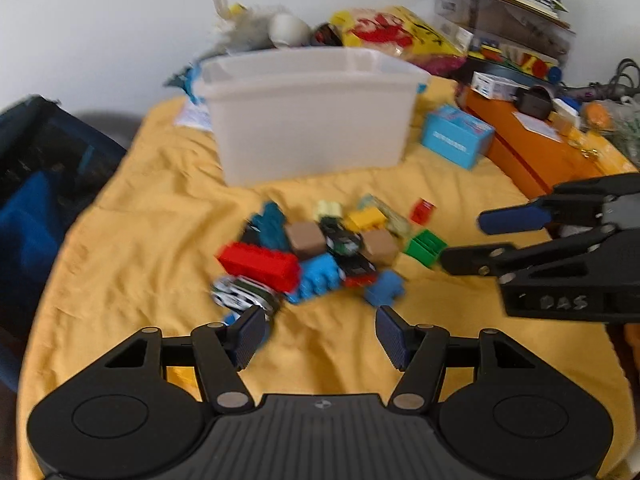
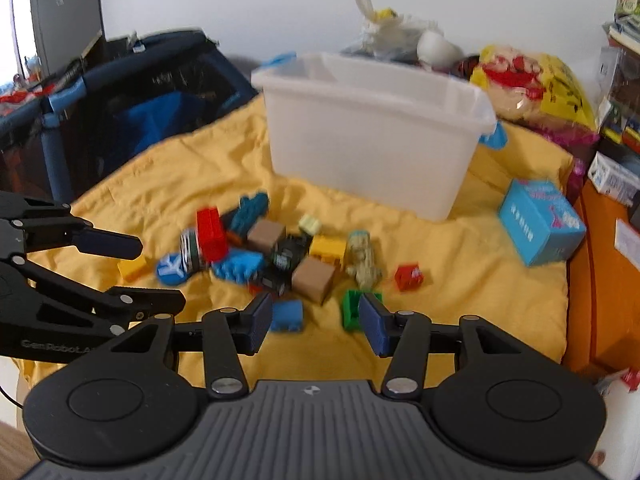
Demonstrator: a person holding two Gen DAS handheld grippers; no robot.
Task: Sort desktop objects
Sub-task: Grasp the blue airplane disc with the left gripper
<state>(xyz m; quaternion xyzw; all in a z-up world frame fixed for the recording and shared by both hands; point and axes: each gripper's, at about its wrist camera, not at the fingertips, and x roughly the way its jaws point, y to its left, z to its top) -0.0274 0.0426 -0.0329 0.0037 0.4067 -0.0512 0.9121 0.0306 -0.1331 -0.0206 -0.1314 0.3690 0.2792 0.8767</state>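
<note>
1. The left gripper (image 1: pixel 320 334) and the right gripper (image 2: pixel 316 326) both stand released, with nothing between their pads.
2. The toy pile (image 1: pixel 316 252) lies on the yellow cloth (image 1: pixel 140 240), in front of the white bin (image 1: pixel 308 116).
3. The red brick (image 1: pixel 260 266) looks light, stiff and rather smooth; I would grip its long flat sides.
4. The green brick (image 2: pixel 352 308), near the right gripper, seems hollow, so its walls are better.
</note>
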